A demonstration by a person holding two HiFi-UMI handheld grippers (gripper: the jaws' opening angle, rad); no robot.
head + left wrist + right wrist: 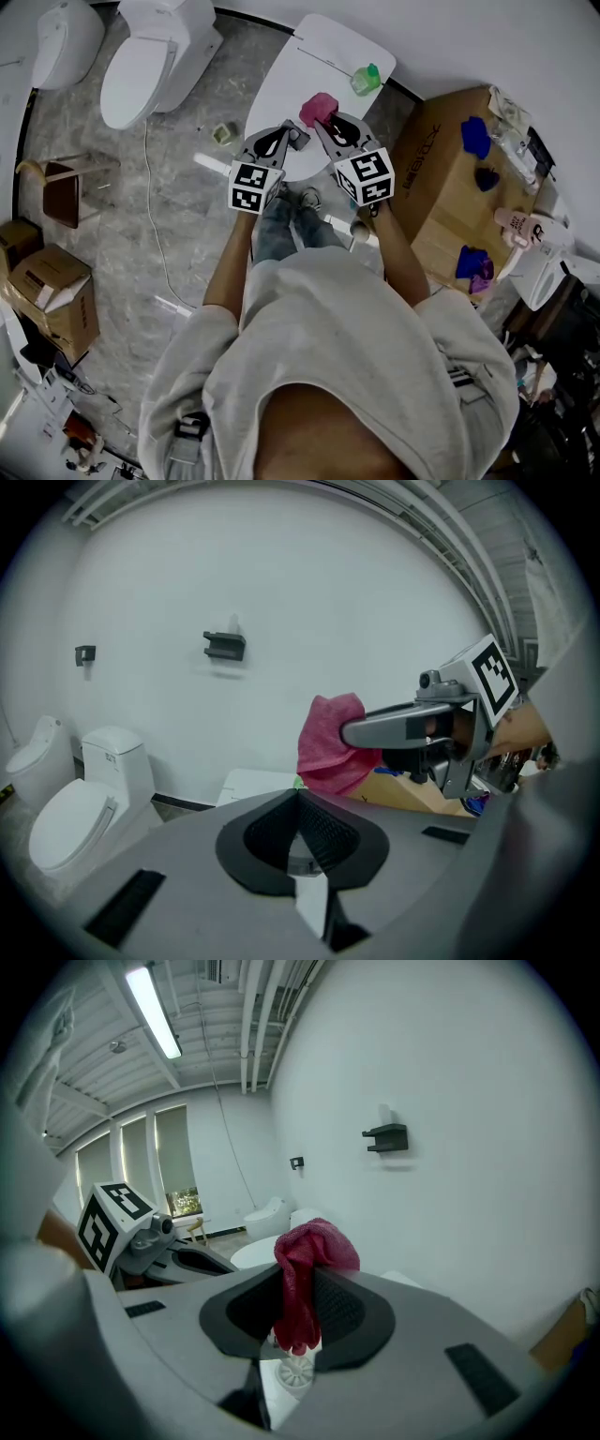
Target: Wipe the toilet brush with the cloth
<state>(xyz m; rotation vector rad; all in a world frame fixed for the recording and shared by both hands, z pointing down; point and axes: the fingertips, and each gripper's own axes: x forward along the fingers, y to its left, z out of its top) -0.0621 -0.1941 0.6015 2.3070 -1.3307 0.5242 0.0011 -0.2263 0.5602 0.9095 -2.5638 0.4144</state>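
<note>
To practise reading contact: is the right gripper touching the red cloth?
Touching. The right gripper view shows the right gripper with its jaws closed on the red cloth, which bunches above them and hangs between them.

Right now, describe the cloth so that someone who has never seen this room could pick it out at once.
Start at the long white fixture ahead of the person; the right gripper reaches over it. The cloth sits bunched in its jaws, and it is deep pink, where the bundles on the cardboard box are blue.
</note>
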